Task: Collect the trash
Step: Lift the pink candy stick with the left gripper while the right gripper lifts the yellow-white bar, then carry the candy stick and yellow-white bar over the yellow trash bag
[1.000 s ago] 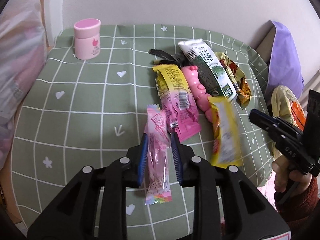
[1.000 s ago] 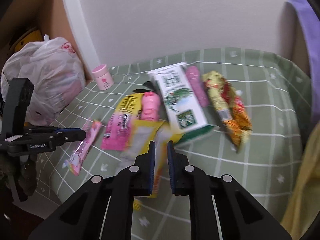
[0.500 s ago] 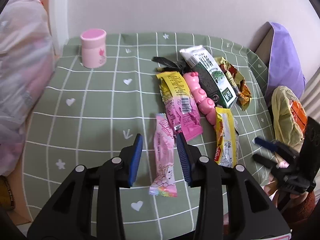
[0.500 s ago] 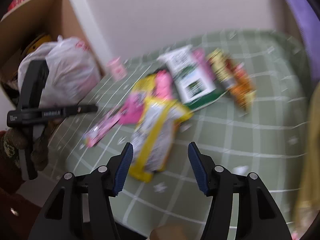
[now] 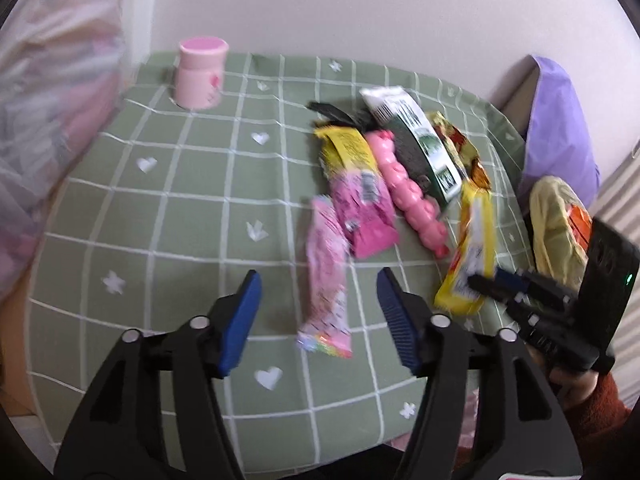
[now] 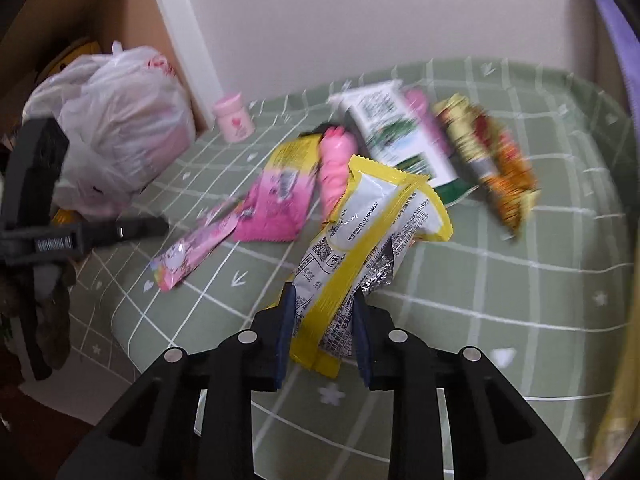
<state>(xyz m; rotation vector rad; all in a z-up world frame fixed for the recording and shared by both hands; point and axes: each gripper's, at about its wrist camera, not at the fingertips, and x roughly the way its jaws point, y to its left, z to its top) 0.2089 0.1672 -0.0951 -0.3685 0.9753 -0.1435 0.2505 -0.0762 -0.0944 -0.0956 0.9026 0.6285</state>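
Several wrappers lie on a green checked cloth. My left gripper is open and empty, its jaws wide on either side of a long pink wrapper lying flat. My right gripper is shut on a yellow wrapper, holding its near end; that wrapper also shows in the left wrist view. A pink and yellow wrapper, a pink toy, a green and white packet and an orange wrapper lie beyond.
A pink jar stands at the cloth's far left corner. A white plastic bag bulges at the left edge beside a cardboard box. A purple cushion and a yellow bag sit to the right.
My left gripper let go of the long pink wrapper and opened wide. My right gripper opened, then closed on the yellow wrapper's near end.
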